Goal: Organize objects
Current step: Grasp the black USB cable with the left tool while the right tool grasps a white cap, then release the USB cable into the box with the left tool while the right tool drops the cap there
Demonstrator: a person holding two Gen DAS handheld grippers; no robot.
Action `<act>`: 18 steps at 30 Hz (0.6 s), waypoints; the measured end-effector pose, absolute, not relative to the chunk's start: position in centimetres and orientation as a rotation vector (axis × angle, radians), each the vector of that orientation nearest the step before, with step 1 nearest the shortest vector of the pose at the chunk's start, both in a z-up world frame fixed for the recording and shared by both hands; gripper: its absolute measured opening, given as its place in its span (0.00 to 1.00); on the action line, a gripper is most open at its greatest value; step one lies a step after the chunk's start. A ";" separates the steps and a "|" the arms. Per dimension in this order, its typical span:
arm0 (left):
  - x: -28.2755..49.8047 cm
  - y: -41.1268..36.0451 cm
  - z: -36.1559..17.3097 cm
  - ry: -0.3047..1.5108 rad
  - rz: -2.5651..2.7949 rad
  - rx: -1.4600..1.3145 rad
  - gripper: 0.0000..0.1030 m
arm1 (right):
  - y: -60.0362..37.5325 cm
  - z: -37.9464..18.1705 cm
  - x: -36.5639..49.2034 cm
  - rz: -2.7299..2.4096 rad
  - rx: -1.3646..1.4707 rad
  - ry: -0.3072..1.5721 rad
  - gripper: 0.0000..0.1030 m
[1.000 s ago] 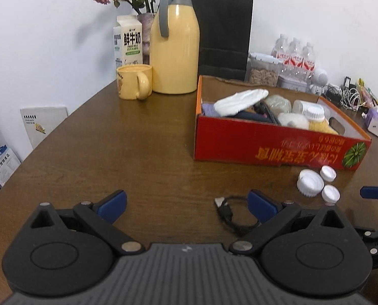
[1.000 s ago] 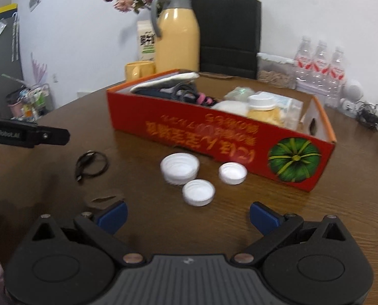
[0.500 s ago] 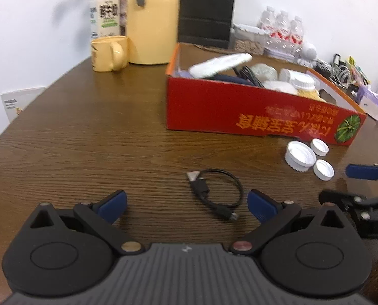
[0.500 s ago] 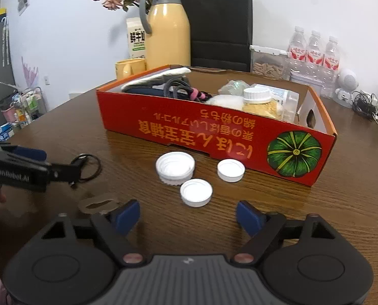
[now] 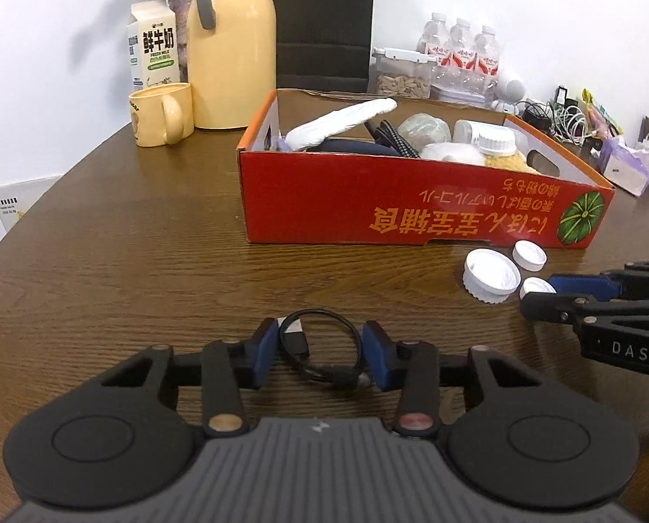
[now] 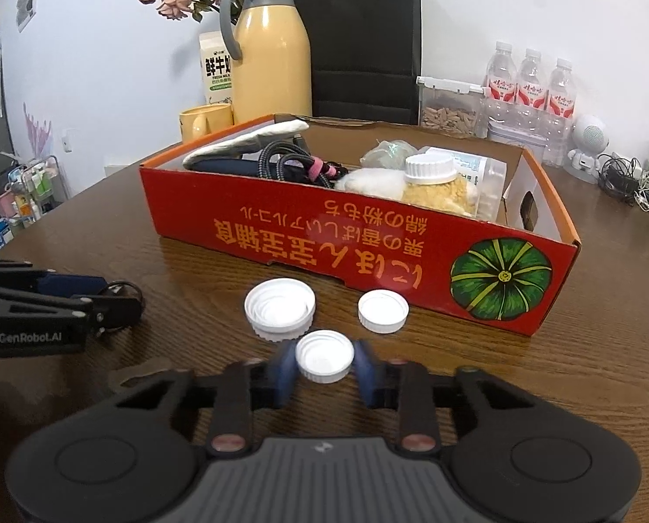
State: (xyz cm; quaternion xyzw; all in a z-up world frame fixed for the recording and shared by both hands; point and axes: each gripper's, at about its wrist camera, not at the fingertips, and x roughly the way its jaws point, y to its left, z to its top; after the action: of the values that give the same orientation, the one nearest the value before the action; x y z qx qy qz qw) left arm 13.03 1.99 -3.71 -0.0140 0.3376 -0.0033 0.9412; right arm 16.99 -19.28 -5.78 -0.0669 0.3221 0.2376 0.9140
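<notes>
My left gripper [image 5: 320,348] is low over the brown table, its jaws closing on a coiled black cable [image 5: 296,342]; both blue pads touch the loop's sides. My right gripper [image 6: 324,364] is closing too, its blurred pads against a small white cap [image 6: 324,355] that lies on the table. A large white cap [image 6: 279,307] and another small cap [image 6: 383,310] lie just beyond it. Behind them stands the red cardboard box [image 6: 324,235] holding cables, a jar and soft items. Each gripper shows at the edge of the other's view: the right gripper [image 5: 538,292], the left gripper [image 6: 119,300].
At the table's back stand a yellow thermos [image 5: 230,52], a yellow mug [image 5: 161,113], a milk carton [image 5: 152,54], a black bag [image 5: 324,17] and water bottles [image 5: 459,52]. Tangled chargers [image 5: 564,113] lie at the far right.
The left gripper moved forward and down over the cable and its jaws narrowed onto the loop. The right gripper's jaws narrowed around the small cap; it hardly shifted.
</notes>
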 end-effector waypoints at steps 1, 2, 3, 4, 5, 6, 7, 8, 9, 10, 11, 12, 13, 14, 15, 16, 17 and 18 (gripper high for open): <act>13.1 2.1 -3.7 0.688 -0.009 -0.037 0.40 | -19.3 -5.8 16.9 0.491 -0.139 0.662 0.27; 13.1 2.2 -3.7 0.687 -0.010 -0.045 0.39 | -19.3 -5.8 16.9 0.493 -0.140 0.659 0.27; 13.1 2.2 -3.6 0.687 -0.011 -0.049 0.38 | -19.3 -5.7 16.8 0.495 -0.138 0.658 0.27; 13.1 2.3 -3.6 0.687 -0.011 -0.052 0.38 | -19.4 -5.7 16.8 0.495 -0.136 0.656 0.27; 13.0 2.3 -3.5 0.685 -0.011 -0.056 0.38 | -19.5 -5.6 16.7 0.496 -0.132 0.651 0.27; 12.9 2.3 -3.4 0.680 -0.014 -0.061 0.37 | -19.6 -5.5 16.7 0.497 -0.125 0.644 0.27; 12.8 2.3 -3.2 0.673 -0.018 -0.068 0.37 | -19.7 -5.3 16.6 0.497 -0.120 0.635 0.27; 12.6 2.3 -2.9 0.663 -0.022 -0.075 0.37 | -19.8 -5.2 16.4 0.496 -0.118 0.627 0.27; 12.5 2.3 -2.6 0.653 -0.025 -0.077 0.37 | -19.9 -5.0 16.3 0.496 -0.115 0.617 0.27; 12.5 2.3 -2.3 0.642 -0.027 -0.080 0.37 | -20.0 -4.7 16.3 0.495 -0.114 0.607 0.27; 12.4 2.3 -1.9 0.632 -0.031 -0.084 0.37 | -20.0 -4.5 16.2 0.494 -0.114 0.595 0.27; 12.5 2.3 -1.5 0.619 -0.038 -0.088 0.37 | -20.0 -4.2 16.2 0.496 -0.115 0.584 0.27; 12.6 2.3 -1.0 0.604 -0.044 -0.090 0.37 | -19.9 -3.9 16.1 0.496 -0.115 0.571 0.27; 12.7 2.2 -0.5 0.587 -0.047 -0.090 0.37 | -19.9 -3.6 16.2 0.497 -0.115 0.557 0.27; 12.9 2.0 0.0 0.567 -0.052 -0.091 0.37 | -19.8 -3.3 16.3 0.497 -0.113 0.542 0.27; 13.2 1.9 0.5 0.547 -0.058 -0.092 0.36 | -19.7 -3.0 16.4 0.498 -0.113 0.532 0.27; 13.5 1.7 1.1 0.529 -0.063 -0.092 0.36 | -19.6 -2.7 16.6 0.497 -0.114 0.520 0.27; 13.9 1.5 1.6 0.509 -0.069 -0.092 0.36 | -19.4 -2.3 16.9 0.497 -0.115 0.507 0.27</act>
State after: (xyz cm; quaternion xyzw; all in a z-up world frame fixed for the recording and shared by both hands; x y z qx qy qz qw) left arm 13.85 1.50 1.61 -0.0453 0.2517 -0.0339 0.9662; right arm 16.87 -19.41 -2.28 -0.0561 0.2479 0.2431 0.9361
